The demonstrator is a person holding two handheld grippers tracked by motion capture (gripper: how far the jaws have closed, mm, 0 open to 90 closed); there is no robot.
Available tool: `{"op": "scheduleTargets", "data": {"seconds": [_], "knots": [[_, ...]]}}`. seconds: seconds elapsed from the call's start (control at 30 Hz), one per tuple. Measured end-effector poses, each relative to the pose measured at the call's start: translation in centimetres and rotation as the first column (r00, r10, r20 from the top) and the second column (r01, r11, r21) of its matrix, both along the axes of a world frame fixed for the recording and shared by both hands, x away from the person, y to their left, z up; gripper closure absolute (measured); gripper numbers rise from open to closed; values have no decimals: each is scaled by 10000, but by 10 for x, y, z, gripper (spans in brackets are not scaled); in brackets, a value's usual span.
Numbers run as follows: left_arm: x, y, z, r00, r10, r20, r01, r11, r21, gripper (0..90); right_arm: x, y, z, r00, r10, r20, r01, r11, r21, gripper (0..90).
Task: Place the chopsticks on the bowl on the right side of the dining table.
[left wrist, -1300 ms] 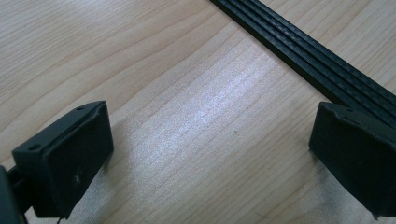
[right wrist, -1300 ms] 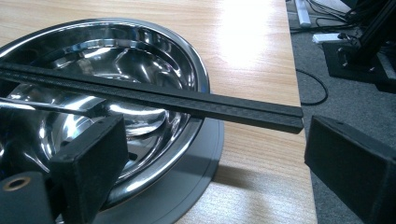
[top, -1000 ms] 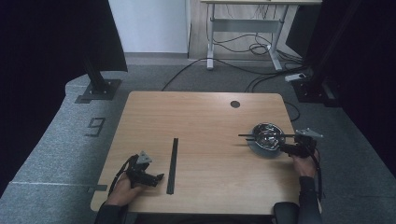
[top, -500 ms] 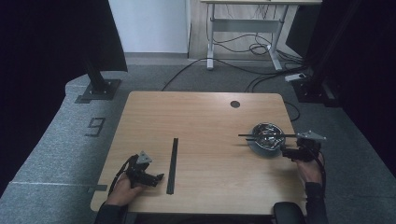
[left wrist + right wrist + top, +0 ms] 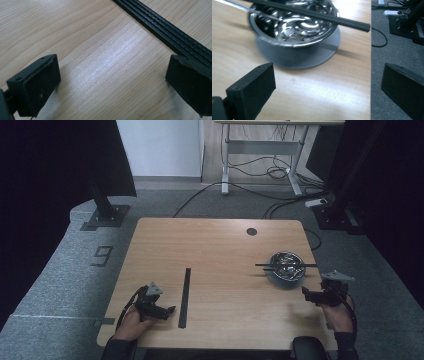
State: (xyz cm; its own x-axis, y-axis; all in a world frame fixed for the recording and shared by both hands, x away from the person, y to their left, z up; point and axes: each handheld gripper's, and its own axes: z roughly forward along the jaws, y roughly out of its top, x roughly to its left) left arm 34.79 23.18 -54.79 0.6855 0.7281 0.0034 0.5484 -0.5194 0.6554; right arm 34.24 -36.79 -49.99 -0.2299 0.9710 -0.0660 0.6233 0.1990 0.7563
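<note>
1. The right tongs (image 5: 309, 296) are open and hold nothing, near the surface's right edge.
2. Just ahead of them, a shiny metal bowl (image 5: 294, 23) sits on a grey disc (image 5: 312, 56), with a black rod (image 5: 312, 13) lying across its rim.
3. The left tongs (image 5: 167, 311) are open and empty, low over the wooden surface (image 5: 220, 250).
4. A black strip (image 5: 185, 297) lies flat just beside the left tongs.
</note>
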Motion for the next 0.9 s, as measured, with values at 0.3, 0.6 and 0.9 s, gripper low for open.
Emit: {"op": "scheduleTargets", "data": {"seconds": [0.3, 0.6, 0.9], "knots": [[0, 0, 0, 10000, 0, -1, 0, 10000, 1, 0, -29, 31, 23, 9970, 714, -294, -719, 9973, -176, 0], [0, 0, 0, 10000, 6, 1, -6, 10000, -13, 0, -37, 87, 45, 9779, 2059, -372, -2057, 9786, 69, 0], [0, 0, 0, 10000, 9, 0, -9, 10000, -14, 0, -17, 146, 46, 9343, 3518, -573, -3534, 9353, -198, 0]]}}
